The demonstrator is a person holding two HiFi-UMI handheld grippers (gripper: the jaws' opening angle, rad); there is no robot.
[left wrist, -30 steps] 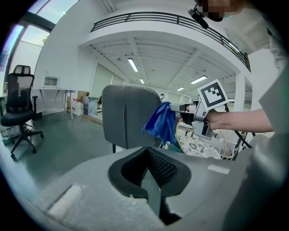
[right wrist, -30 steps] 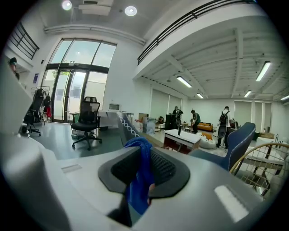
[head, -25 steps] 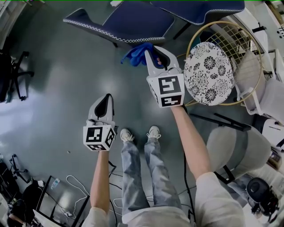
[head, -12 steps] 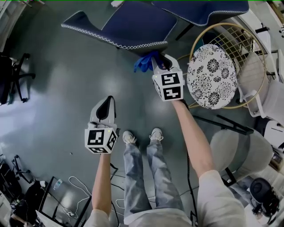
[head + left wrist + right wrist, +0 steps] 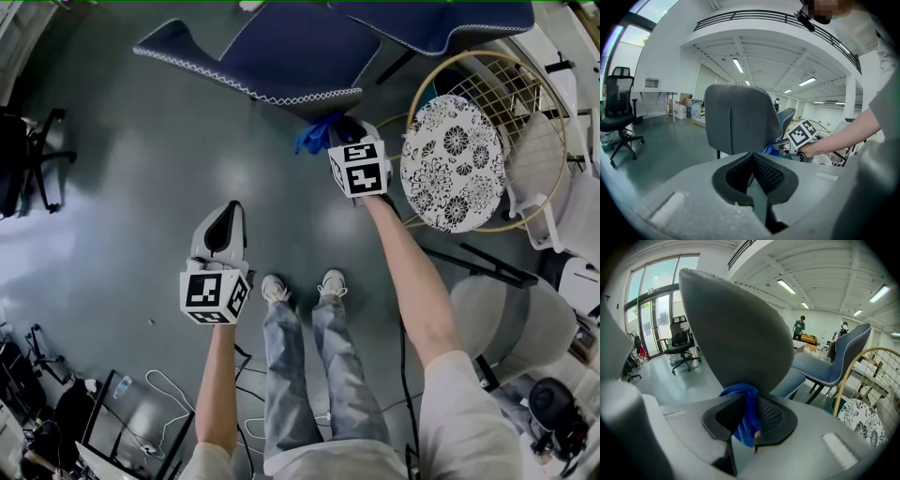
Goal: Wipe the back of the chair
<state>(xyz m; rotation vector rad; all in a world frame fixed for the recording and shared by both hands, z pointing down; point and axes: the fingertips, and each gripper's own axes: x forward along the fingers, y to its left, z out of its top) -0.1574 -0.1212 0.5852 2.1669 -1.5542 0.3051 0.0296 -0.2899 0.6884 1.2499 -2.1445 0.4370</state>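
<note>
One cloth [image 5: 314, 134] in right gripper [image 5: 348, 131] jaws, at chair [image 5: 272, 47] edge — left gripper [image 5: 225, 214] jaws together.

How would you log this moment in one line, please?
right gripper: shut on cloth at chair back | left gripper: shut, empty

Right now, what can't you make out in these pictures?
- Head view: most of the blue wiping cloth, hidden under the right claw and its marker cube.
- Left gripper view: the dark blue padded chair's base, cut off by the left claw.
- Right gripper view: distant people, too small.
</note>
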